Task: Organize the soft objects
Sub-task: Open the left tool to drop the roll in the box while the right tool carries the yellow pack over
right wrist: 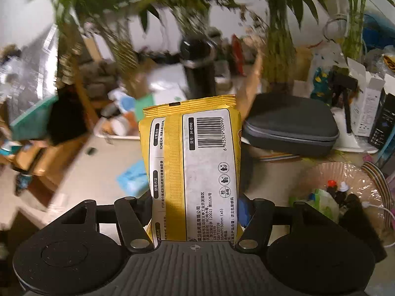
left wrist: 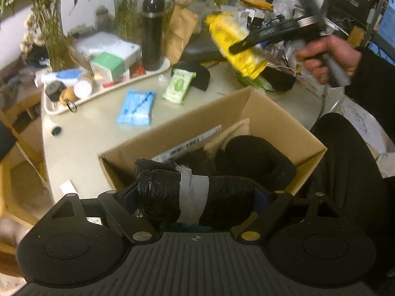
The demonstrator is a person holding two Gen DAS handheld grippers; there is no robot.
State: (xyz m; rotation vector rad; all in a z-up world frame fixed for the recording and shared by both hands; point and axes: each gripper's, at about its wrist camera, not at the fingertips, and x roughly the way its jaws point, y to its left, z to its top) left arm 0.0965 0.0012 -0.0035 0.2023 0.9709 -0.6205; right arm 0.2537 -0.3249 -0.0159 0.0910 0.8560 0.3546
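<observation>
A yellow wipes pack (right wrist: pixel 190 170) is pinched by the right gripper (right wrist: pixel 195 212), held in the air above the surface (left wrist: pixel 93 133); a black taped bundle (left wrist: pixel 195 197) is clamped by the left gripper (left wrist: pixel 197 204) over the cardboard box (left wrist: pixel 271 120) (black cloth inside); 2 packs, blue (left wrist: pixel 136 107) & green (left wrist: pixel 179 85), lie on the surface.

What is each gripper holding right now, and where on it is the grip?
The right gripper clamps the yellow wipes pack near its lower end. The left gripper squeezes a black plastic-wrapped roll across its taped middle, over the cardboard box.
</observation>
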